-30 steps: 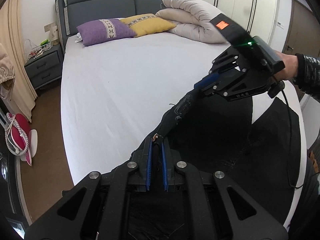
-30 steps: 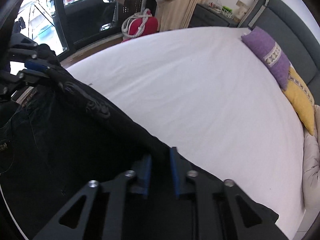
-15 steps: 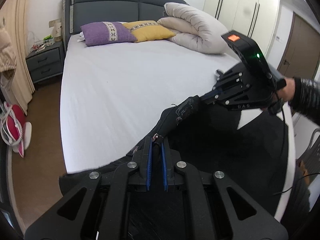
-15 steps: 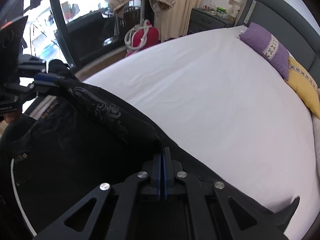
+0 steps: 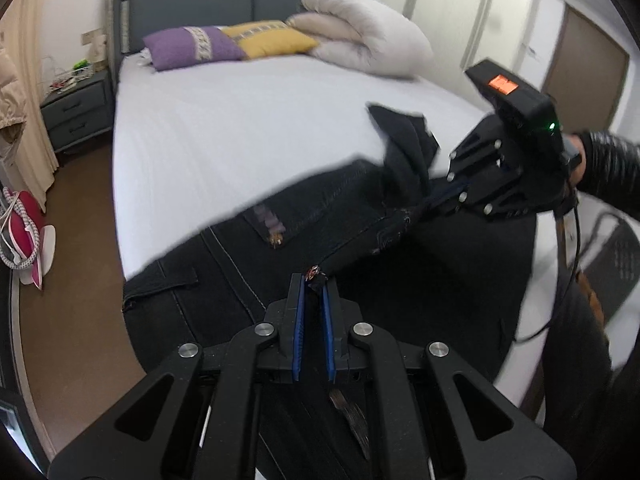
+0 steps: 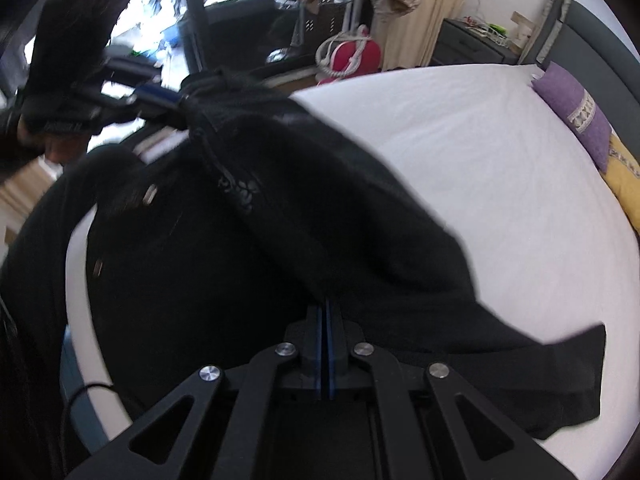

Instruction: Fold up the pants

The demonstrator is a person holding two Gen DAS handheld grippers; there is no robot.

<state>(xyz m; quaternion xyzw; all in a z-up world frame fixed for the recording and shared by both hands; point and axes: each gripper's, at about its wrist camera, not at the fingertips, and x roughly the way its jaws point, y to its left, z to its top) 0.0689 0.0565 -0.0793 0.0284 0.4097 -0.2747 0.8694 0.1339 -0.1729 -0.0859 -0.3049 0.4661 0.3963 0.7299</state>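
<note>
Both the left tool (image 5: pixel 312 280) and right tool (image 6: pixel 325 305) grip the black denim pants (image 5: pixel 320 216) above the near white-sheeted bed (image 5: pixel 240 132) edge; folding appears barely started, no finished fold showing.

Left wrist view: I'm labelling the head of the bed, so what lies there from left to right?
Dark grey nightstand → purple pillow with a patterned band → yellow pillow → rolled cream duvet.
</note>
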